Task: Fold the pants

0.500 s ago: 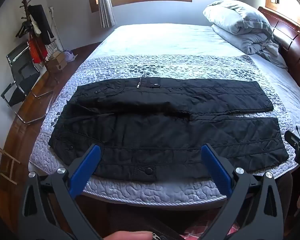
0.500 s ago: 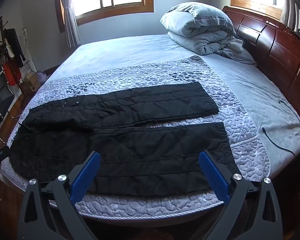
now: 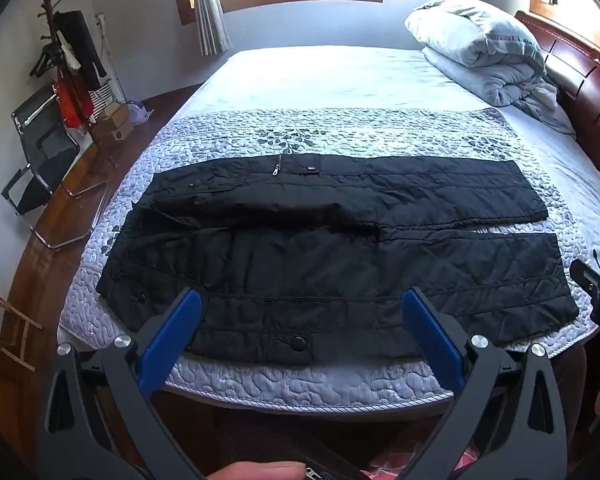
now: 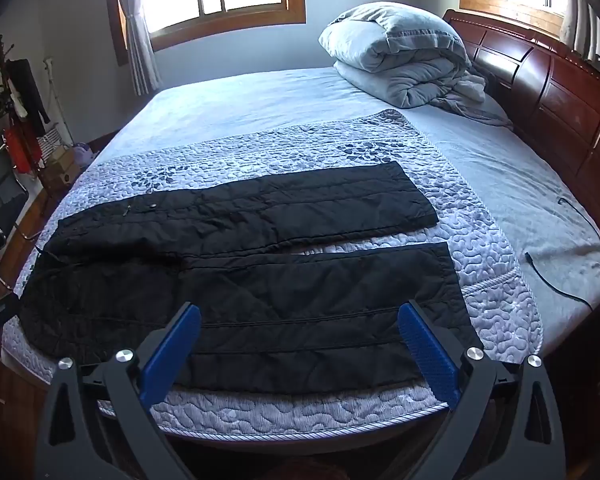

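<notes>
Black quilted pants lie flat across the patterned quilt on the bed, waist to the left, both legs spread apart toward the right. They also show in the right wrist view. My left gripper is open and empty, hovering above the near edge of the pants by the waist. My right gripper is open and empty above the near leg. The right gripper's tip shows at the right edge of the left wrist view.
A folded grey duvet lies at the head of the bed beside the wooden headboard. A black cable lies on the sheet at right. A chair and coat rack stand left of the bed.
Both grippers have shifted very slightly; the pants have not moved.
</notes>
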The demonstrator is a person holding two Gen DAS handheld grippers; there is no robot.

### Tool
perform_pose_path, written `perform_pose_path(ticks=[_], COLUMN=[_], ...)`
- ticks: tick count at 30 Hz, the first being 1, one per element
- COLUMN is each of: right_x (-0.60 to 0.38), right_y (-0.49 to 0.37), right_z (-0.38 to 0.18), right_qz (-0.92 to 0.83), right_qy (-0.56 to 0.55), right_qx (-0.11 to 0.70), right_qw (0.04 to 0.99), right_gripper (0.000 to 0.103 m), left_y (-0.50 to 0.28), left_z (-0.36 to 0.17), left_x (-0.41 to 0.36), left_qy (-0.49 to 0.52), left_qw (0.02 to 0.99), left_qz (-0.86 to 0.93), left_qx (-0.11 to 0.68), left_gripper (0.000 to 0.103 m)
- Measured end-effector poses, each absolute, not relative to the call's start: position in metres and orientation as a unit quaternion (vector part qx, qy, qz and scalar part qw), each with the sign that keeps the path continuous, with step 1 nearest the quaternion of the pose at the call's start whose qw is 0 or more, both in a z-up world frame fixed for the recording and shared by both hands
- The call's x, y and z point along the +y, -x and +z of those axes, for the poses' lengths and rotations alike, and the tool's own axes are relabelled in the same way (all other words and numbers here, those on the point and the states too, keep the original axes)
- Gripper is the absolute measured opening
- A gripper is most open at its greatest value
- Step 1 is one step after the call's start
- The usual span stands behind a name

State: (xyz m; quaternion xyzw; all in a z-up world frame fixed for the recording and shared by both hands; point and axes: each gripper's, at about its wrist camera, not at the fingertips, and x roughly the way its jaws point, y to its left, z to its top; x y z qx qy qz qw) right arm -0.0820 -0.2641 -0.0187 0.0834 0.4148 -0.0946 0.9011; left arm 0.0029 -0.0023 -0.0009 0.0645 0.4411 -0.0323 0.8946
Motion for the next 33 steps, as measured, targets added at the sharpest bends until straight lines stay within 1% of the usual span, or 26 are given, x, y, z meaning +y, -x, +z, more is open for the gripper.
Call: perform_pose_path(ticks=[33], right_x=[-0.272], right_y=[0.061], right_z=[-0.027], right_qz=[-0.090], right_qy=[-0.088], right_qx=[0.424], right_qw=[0.897], right_gripper=[0.099], left_y=[-0.028], left_z=[-0.002], left_x=[-0.008], left_qy=[-0.068], left_qw=[0.893], left_qz=[-0.032], left_qx=[0.443], left_gripper=[0.100])
